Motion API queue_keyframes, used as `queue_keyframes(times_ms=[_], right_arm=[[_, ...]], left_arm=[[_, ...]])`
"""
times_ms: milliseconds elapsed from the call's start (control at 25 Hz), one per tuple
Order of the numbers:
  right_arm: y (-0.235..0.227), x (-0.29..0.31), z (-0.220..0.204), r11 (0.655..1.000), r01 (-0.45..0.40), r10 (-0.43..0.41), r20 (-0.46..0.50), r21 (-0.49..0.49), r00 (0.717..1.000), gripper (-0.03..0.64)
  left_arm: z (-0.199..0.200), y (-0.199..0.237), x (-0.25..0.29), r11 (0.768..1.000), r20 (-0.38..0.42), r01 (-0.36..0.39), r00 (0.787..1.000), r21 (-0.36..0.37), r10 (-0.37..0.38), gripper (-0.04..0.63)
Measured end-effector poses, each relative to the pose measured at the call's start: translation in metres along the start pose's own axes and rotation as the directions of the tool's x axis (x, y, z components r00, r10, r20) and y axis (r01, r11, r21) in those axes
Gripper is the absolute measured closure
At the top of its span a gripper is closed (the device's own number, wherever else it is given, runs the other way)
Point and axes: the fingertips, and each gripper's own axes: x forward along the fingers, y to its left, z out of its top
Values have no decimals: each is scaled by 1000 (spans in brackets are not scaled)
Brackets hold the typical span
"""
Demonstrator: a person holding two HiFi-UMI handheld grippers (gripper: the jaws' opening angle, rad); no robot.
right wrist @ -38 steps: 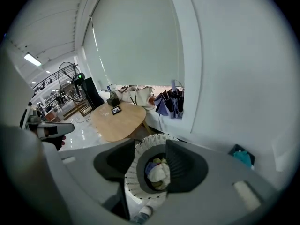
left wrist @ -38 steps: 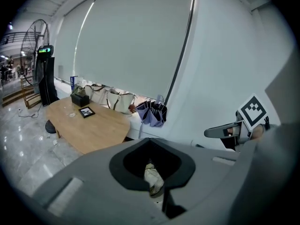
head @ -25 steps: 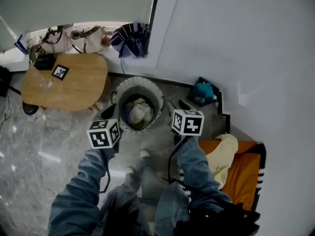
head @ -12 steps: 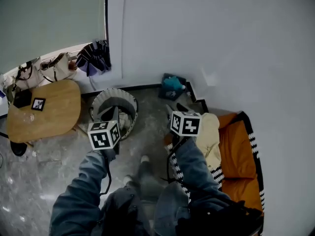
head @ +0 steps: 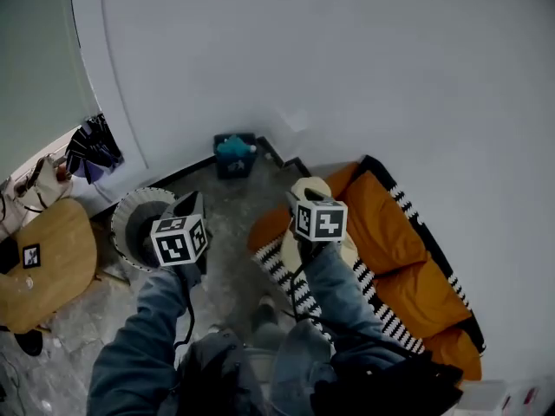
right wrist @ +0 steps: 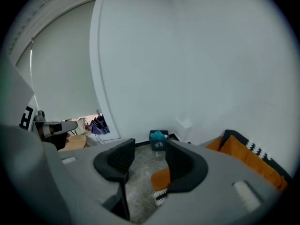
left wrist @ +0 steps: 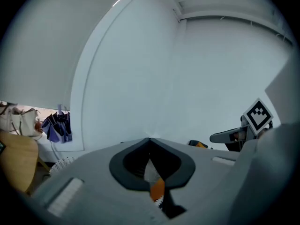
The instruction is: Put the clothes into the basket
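Room: white wall point(head: 347, 59) is rising behind a grey stone floor point(head: 230, 232), and I am looking steeply down on both.
Basket: the round white basket point(head: 130, 219) is standing on the floor at the left, just beside a wooden desk point(head: 48, 263); the left gripper is covering part of its opening in the head view.
Clothes: a cream garment point(head: 310, 187) is lying on the near end of an orange floor cushion point(head: 408, 258) with black-and-white trim, well apart from the basket.
Left gripper point(left wrist: 150, 140): I am holding it over the floor by the basket's right rim; its jaws are sitting together at the tips, with nothing clamped.
Right gripper point(right wrist: 147, 161): I am holding it in front of the cream garment; its jaws are standing apart and empty, with bare floor and the cushion's corner showing between them.
Background: a teal thing in a dark box point(head: 234, 154) is sitting against the wall, and a purple umbrella point(head: 91, 150) is hanging farther left.
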Motion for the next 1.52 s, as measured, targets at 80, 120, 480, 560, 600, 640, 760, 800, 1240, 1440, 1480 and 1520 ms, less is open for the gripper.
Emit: queue_keyframes(times_ms=[80, 120, 480, 560, 600, 640, 760, 800, 1240, 1440, 1480, 1520], right_arm=[[-32, -14, -1, 999, 41, -42, 7, 23, 999, 408], [-48, -20, -3, 997, 63, -64, 11, 37, 998, 408], [-178, -59, -60, 960, 202, -197, -46, 193, 979, 408], [-197, -60, -79, 953, 209, -199, -68, 218, 978, 408], [-207, -60, -90, 948, 214, -201, -81, 234, 976, 408], [-216, -59, -102, 942, 222, -204, -96, 253, 974, 408], [-245, -52, -137, 922, 241, -206, -143, 302, 968, 408], [-253, -49, -147, 916, 244, -203, -156, 317, 967, 408], [-296, 18, -223, 918, 191, -117, -222, 347, 968, 408], [-313, 61, -235, 944, 143, -84, -203, 299, 976, 408], [-317, 70, -236, 950, 126, -69, -200, 287, 977, 408], [-320, 80, -237, 954, 109, -54, -197, 279, 979, 408]], left_arm=[[4, -26, 18, 999, -5, 41, 999, 12, -41, 594], [5, -39, 27, 998, -10, 61, 998, 19, -61, 594], [-40, -159, 97, 973, -144, 221, 967, 67, -210, 594], [-54, -179, 110, 968, -180, 238, 958, 75, -222, 594], [-63, -188, 116, 966, -199, 246, 953, 78, -227, 594], [-71, -196, 123, 964, -219, 253, 948, 80, -231, 594], [-101, -217, 141, 959, -281, 268, 931, 90, -234, 594], [-110, -222, 147, 958, -301, 270, 925, 94, -232, 594], [-190, -223, 202, 962, -443, 242, 882, 129, -162, 594], [-211, -207, 229, 968, -468, 211, 875, 136, -125, 594], [-214, -205, 234, 969, -471, 205, 874, 136, -119, 594], [-217, -202, 238, 971, -473, 198, 874, 137, -111, 594]])
